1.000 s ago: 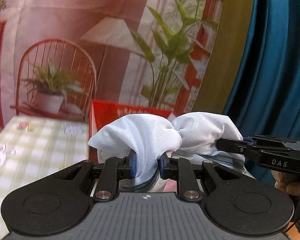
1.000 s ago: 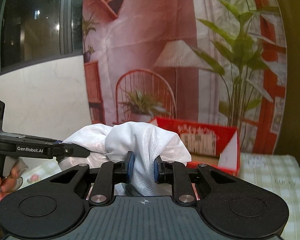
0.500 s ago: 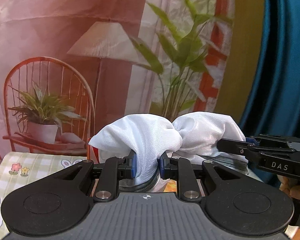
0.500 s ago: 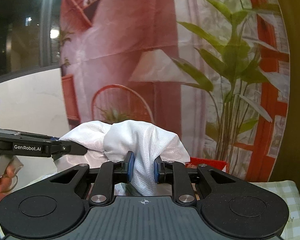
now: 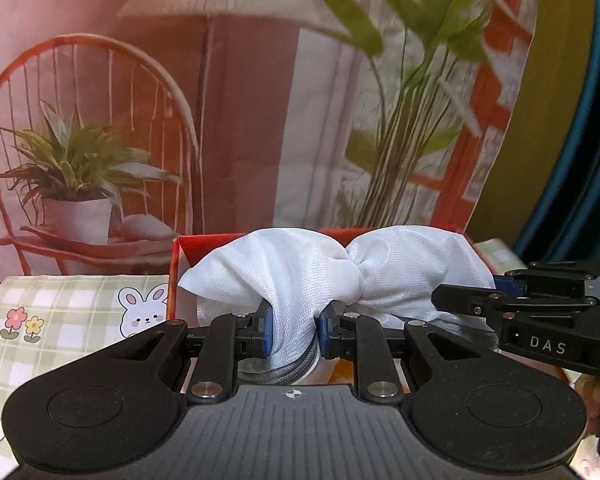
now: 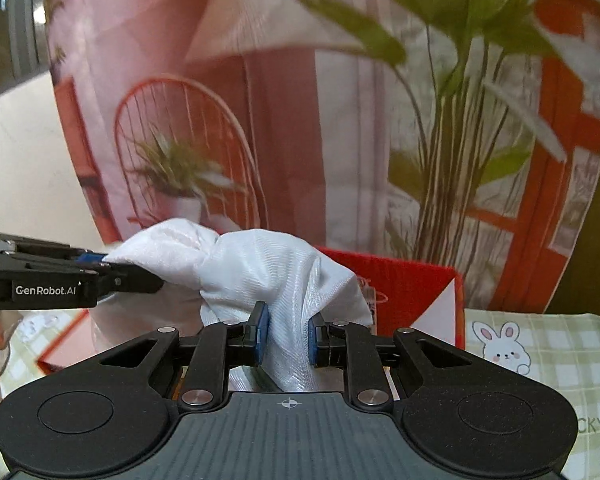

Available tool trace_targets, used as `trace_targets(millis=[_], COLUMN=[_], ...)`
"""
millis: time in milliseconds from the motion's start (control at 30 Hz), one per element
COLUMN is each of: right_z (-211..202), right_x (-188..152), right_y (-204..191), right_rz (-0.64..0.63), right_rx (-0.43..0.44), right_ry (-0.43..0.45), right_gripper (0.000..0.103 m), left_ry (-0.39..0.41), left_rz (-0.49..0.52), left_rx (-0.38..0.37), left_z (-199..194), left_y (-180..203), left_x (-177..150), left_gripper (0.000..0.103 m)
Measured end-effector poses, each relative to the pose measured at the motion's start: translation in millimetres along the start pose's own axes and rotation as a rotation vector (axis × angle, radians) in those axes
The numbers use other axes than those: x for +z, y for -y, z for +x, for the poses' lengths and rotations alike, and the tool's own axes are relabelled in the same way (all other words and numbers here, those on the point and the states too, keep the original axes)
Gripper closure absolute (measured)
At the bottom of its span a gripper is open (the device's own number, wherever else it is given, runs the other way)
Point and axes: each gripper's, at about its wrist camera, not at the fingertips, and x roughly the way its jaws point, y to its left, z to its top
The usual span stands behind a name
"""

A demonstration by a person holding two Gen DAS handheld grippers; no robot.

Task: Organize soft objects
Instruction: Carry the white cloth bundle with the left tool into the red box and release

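A bunched white mesh cloth (image 5: 300, 272) hangs between both grippers, held above the table. My left gripper (image 5: 292, 330) is shut on its left fold. The right gripper (image 5: 496, 300) enters the left wrist view from the right, shut on the other fold. In the right wrist view my right gripper (image 6: 284, 336) is shut on the same white cloth (image 6: 268, 264), and the left gripper (image 6: 112, 276) comes in from the left, clamped on the cloth's far end. A grey zipper edge (image 5: 296, 372) shows under the cloth.
A red open box (image 6: 412, 292) stands just behind the cloth; it also shows in the left wrist view (image 5: 188, 248). The table has a green checked cloth with rabbits (image 5: 80, 316). A printed backdrop of a chair and plants (image 5: 260, 120) hangs close behind.
Both grippers, still holding the cloth, have tilted back down after a brief rise; the red box and tablecloth have come back into view behind the cloth. The grips are unchanged.
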Motion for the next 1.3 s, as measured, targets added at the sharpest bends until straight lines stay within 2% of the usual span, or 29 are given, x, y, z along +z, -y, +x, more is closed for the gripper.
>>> trace_targets(millis=[167,400,500,633,833,1067,1300], right_z=[26.0,45.1,48.5,45.4,26.6,-14.9,-62.3], right_x=[2.4,0.2,-2.1,-1.7,-0.1,2.1,-7.6], right_y=[10.4,21.3,22.9,21.5,15.8,2.1,-23.1], right_rz=[0.028,0.067,0.077,0.076,0.061,0.032,-0.021], right_rx=[-0.027,-0.053,-0.066,-0.099,-0.104,-0.088,-0.073], right_ry=[-0.085,-0.151,-0.166,-0.155,-0.133,-0.078,-0.030], right_gripper=[0.085,0.085,0.083,0.067,0.065,0.064,0.064], left_ry=[-0.060,-0.086,-0.086,-0.089,-0.018,0.059,0.094], left_rz=[0.005,0.015,0.026,0.040,0.057,0.099,0.071], left_rx=[-0.003,-0.024,-0.016,-0.003,0.009,0.025,0.034], left_z=[24.8,37.4,40.3,37.5,6.3,-44.9,-91.4], left_y=[-0.5,-1.1,-0.1,1.3,4.2,18.0,18.5], left_x=[0.6,1.6,0.3,0.5,6.2,5.3,-15.5], left_gripper=[0.081,0.079,0.070,0.061,0.050,0.045,0.045])
